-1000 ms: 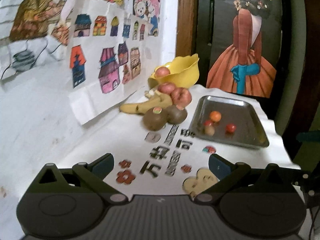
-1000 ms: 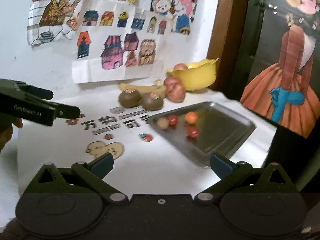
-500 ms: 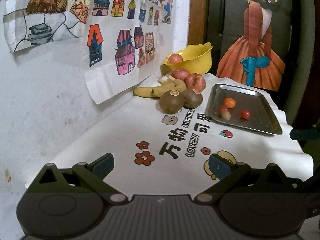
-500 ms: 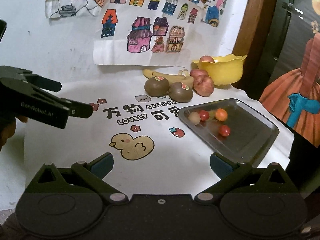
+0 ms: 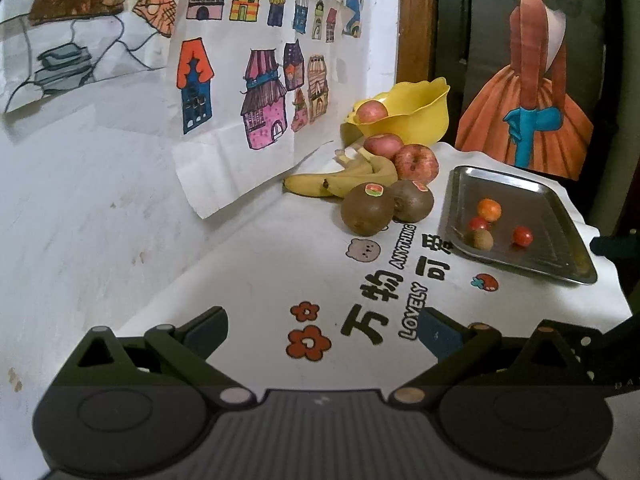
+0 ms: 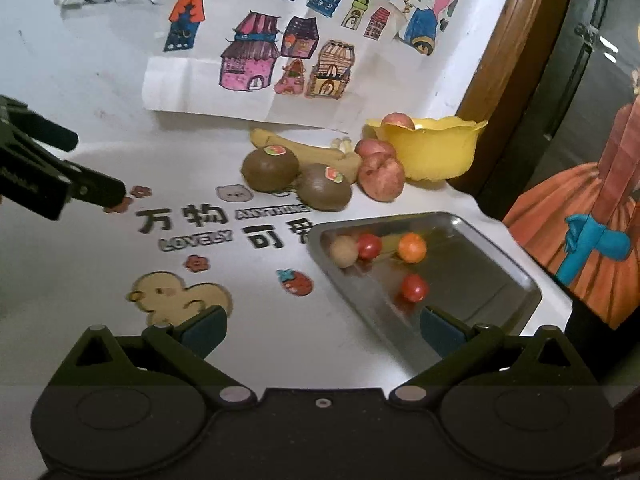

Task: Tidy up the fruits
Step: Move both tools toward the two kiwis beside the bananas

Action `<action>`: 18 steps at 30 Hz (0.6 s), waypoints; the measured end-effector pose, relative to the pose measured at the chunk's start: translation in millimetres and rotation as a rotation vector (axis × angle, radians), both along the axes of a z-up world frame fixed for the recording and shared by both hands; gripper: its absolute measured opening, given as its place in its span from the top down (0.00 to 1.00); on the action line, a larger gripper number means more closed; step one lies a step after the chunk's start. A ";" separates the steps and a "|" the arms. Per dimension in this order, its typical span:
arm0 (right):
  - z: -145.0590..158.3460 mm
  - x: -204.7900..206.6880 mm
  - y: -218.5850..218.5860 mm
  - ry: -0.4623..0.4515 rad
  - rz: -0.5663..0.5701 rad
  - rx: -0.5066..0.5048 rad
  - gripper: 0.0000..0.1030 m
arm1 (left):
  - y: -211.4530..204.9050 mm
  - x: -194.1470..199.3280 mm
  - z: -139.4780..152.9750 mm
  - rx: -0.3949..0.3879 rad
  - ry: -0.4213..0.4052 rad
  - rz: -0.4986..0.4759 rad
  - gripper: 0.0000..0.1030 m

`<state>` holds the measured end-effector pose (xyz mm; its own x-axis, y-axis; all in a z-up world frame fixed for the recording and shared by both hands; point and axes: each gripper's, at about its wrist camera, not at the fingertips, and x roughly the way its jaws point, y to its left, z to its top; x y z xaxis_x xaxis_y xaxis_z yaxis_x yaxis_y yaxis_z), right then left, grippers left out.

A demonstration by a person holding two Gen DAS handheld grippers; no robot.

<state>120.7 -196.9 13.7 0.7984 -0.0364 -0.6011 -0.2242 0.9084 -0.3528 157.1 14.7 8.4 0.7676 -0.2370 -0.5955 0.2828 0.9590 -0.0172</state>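
Note:
Two brown kiwis (image 5: 368, 210) (image 6: 270, 168), bananas (image 5: 344, 178) and red apples (image 5: 416, 162) lie together at the back of the white printed cloth. A yellow bowl (image 5: 416, 116) (image 6: 434, 152) behind them holds one apple. The metal tray (image 5: 560, 216) (image 6: 476, 288) carries several small fruits, among them an orange one (image 6: 412, 247) and a red one (image 6: 414, 287). My left gripper (image 5: 322, 332) is open and empty over the cloth's near part. My right gripper (image 6: 322, 330) is open and empty at the tray's near corner.
The wall with children's drawings (image 5: 256, 112) runs along the left and back. A dark door with a painted figure (image 5: 528, 92) stands beyond the table's far edge. The left gripper's body (image 6: 44, 176) reaches in from the left of the right wrist view.
Both grippers have moved forward toward the fruit, so the kiwis and the tray look larger. Their jaws stay open and nothing has been picked up.

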 end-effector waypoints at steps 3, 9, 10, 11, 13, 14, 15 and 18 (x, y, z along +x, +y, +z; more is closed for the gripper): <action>0.2 8.3 -3.1 -0.034 0.013 -0.016 0.01 | -5.1 9.4 -0.9 0.006 0.001 0.002 0.00; -0.7 32.3 -7.6 -0.053 0.051 0.014 0.01 | -17.5 30.4 -3.1 0.019 0.008 -0.003 0.00; -0.9 36.6 -8.4 -0.055 0.059 0.025 0.01 | -19.9 34.6 -3.2 0.023 0.007 -0.005 0.00; -1.4 41.7 -9.5 -0.056 0.071 0.037 0.01 | -22.0 38.2 -3.3 0.025 0.005 -0.006 0.00; -2.2 51.0 -10.7 -0.056 0.092 0.047 0.01 | -25.7 46.7 -3.5 0.028 0.000 -0.007 0.00; -3.0 56.2 -10.8 -0.059 0.102 0.046 0.01 | -27.7 52.2 -3.4 0.027 -0.003 -0.005 0.00; -3.9 60.9 -10.3 -0.059 0.110 0.044 0.01 | -29.2 57.3 -3.3 0.025 -0.006 -0.005 0.00; -8.1 77.9 -12.0 -0.054 0.139 0.038 0.01 | -33.8 74.6 -3.1 0.014 -0.016 -0.001 0.00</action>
<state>198.6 -208.9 5.7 0.8252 0.0988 -0.5561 -0.3306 0.8828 -0.3337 231.7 -19.1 5.3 0.7771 -0.2293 -0.5861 0.2835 0.9590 0.0008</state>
